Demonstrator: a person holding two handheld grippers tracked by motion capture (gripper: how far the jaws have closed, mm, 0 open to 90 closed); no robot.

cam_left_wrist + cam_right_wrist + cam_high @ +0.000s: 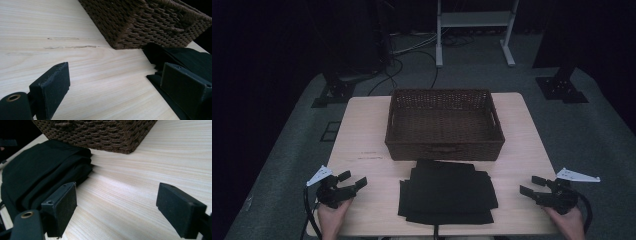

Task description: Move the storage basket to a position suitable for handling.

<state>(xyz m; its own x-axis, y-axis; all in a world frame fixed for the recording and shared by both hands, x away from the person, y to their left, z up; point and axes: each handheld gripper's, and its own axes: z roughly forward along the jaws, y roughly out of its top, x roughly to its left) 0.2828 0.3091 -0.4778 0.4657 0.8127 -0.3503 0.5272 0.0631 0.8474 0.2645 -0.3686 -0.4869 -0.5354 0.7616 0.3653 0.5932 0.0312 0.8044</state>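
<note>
A folded black cloth (447, 191) lies at the front middle of the light wooden table (362, 130), just in front of a brown woven basket (444, 123). My left gripper (352, 180) rests at the table's front left, open, nothing between its jaws. My right gripper (533, 185) rests at the front right, open too and pointing toward the cloth. In the left gripper view (115, 85) the cloth (190, 57) lies to the right under the basket's corner (140, 22). In the right gripper view (116, 202) the cloth (42, 172) lies to the left, the basket (100, 132) above.
The basket looks empty inside. Grey carpet surrounds the table, with black stand feet (332, 92) at the left and another (562, 87) at the right, cables (412, 55) and a white frame (474, 30) beyond.
</note>
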